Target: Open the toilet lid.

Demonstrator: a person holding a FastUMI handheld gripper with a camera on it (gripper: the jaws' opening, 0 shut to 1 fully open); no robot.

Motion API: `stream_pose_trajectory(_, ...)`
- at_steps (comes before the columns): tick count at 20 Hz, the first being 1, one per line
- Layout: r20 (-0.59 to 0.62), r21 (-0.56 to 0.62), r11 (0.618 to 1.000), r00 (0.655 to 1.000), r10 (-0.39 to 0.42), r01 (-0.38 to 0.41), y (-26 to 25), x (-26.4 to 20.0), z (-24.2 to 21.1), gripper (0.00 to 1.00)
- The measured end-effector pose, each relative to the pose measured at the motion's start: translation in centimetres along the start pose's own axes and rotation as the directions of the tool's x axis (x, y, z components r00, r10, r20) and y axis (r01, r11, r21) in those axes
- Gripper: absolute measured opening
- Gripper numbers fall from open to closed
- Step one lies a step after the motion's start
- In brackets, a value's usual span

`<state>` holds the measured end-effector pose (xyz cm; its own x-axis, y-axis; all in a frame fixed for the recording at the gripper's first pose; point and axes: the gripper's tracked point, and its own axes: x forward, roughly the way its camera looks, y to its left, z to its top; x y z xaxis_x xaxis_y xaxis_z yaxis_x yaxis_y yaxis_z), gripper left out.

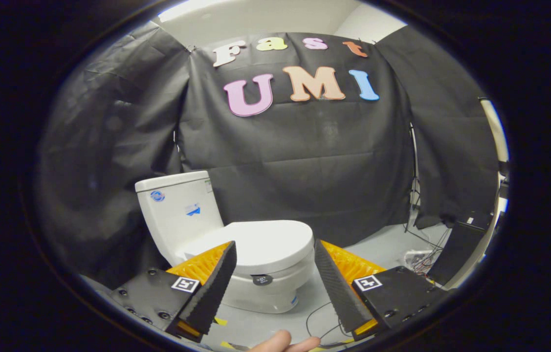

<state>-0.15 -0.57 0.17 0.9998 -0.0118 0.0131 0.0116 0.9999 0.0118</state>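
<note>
Toilet lid down flat on the seat, white and closed, front rim curving just beyond the fingertips; sitting between the two fingers as seen from behind them, nothing resting on top; bowl under it shut away, contents hidden. Toilet itself white, one piece, small dark round sticker on the front of the bowl below the lid's edge; tank rising behind and to the left, blue stickers on its side, backed up against the black cloth wall.

Gripper held wide, fingers well apart and touching nothing; left finger's ridged black pad overlapping the lid's left front corner in view, right pad just off the bowl's right side; orange ribbing behind each pad, black blocks with square markers further back. Open gap between the pads, lid's front edge straight ahead with free air above it.

Pale grey floor open to the right of the bowl; thin black cable looping across it near the right finger; yellow tape marks on the floor by the left finger. Tangle of wires and a dark box further right by the curtain's edge. Fingertips of a hand showing low, below the fingers.
</note>
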Motion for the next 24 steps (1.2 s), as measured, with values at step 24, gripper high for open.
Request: stream_pose_trajectory(24,-0.018,0.066,0.998,1.000,0.005,-0.004,0.7,2.8,-0.9,0.99)
